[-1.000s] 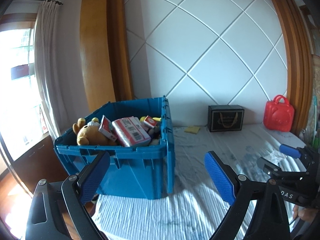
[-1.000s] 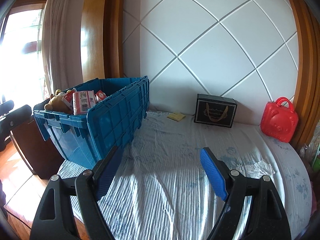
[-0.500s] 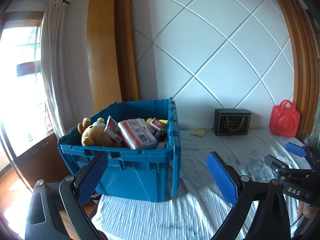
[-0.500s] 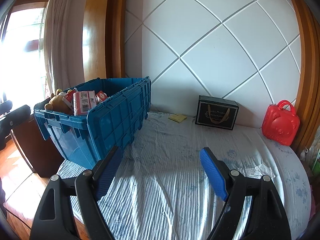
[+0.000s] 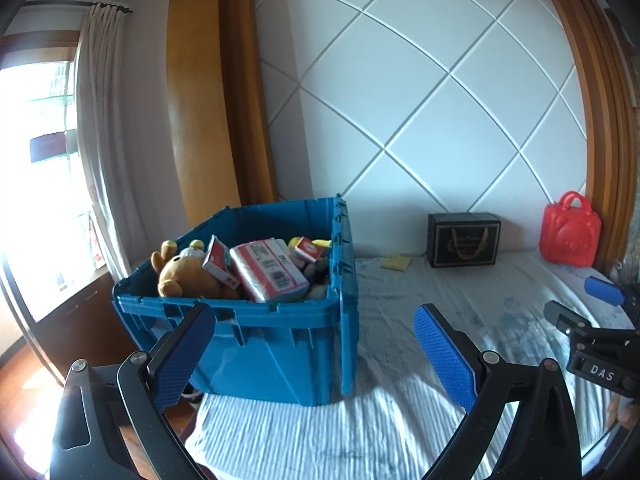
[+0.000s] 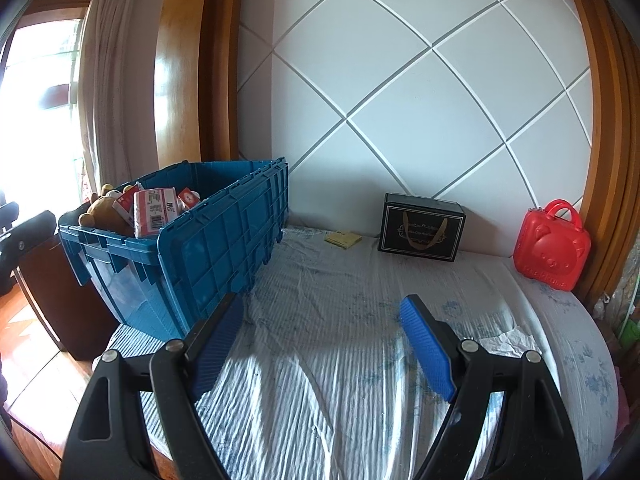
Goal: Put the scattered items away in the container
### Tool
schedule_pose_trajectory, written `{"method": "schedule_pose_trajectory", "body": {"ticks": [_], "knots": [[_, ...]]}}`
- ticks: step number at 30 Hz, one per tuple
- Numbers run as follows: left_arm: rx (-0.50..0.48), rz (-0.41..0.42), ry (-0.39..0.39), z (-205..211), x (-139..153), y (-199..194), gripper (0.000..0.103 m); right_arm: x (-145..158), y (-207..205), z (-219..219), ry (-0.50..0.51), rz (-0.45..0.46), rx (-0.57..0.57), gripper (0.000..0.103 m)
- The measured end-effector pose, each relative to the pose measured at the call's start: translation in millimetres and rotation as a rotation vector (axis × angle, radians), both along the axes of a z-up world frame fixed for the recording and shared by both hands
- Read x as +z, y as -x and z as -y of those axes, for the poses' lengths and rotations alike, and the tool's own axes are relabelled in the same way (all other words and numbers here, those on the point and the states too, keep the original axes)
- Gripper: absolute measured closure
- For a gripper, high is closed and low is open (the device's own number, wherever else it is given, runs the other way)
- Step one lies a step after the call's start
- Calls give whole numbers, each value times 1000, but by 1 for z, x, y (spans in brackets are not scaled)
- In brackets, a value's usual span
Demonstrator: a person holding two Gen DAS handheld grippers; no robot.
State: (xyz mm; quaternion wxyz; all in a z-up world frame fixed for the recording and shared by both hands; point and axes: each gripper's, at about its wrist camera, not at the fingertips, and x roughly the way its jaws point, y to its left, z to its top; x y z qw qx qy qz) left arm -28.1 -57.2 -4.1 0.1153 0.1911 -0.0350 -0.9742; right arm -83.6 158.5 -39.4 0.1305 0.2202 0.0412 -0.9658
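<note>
A blue plastic crate [image 5: 280, 344] [image 6: 208, 256] stands on the left end of the bed. It holds a brown plush bear [image 5: 188, 272] [image 6: 105, 213], a pink-and-white pack [image 5: 268, 270] [image 6: 154, 210] and small red-and-white boxes [image 5: 218, 262]. My left gripper [image 5: 314, 354] is open and empty, hovering in front of the crate's near right corner. My right gripper [image 6: 322, 346] is open and empty over the bare sheet, right of the crate. A yellow pad [image 5: 396, 262] [image 6: 343, 237] lies on the bed near the headboard.
A black gift box [image 5: 464, 239] [image 6: 421, 227] and a red bear-shaped case [image 5: 570, 232] [image 6: 552, 246] stand against the white quilted headboard [image 6: 400, 100]. The striped sheet [image 6: 340, 360] covers the bed. A dark cabinet [image 5: 76, 304] and a curtained window are on the left. The right gripper's body [image 5: 600, 340] shows at the left view's right edge.
The left wrist view has risen and pulled back a little, so the crate sits lower in frame. The right gripper has barely moved. Both grippers stay open.
</note>
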Motion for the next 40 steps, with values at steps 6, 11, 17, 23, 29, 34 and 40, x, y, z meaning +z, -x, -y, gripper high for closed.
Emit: {"method": "schedule_pose_trajectory", "body": {"ticks": [6, 11, 17, 23, 29, 34, 40], "knots": [[-8, 42, 4, -6, -10, 6, 2, -4, -4, -8, -5, 11, -20, 22], [6, 5, 16, -10, -10, 0, 1, -4, -9, -12, -8, 12, -29, 22], [-7, -9, 20, -10, -7, -5, 1, -3, -11, -13, -9, 15, -32, 22], [8, -21, -13, -1, -4, -8, 1, -2, -13, -10, -17, 11, -24, 22], [14, -15, -47, 7, -5, -9, 1, -3, -13, -7, -19, 9, -27, 22], [-11, -9, -55, 8, -7, -11, 1, -3, -15, -6, -16, 7, -25, 22], [-2, -40, -54, 11, -4, -18, 1, -3, -17, -6, -11, 9, -24, 22]]}}
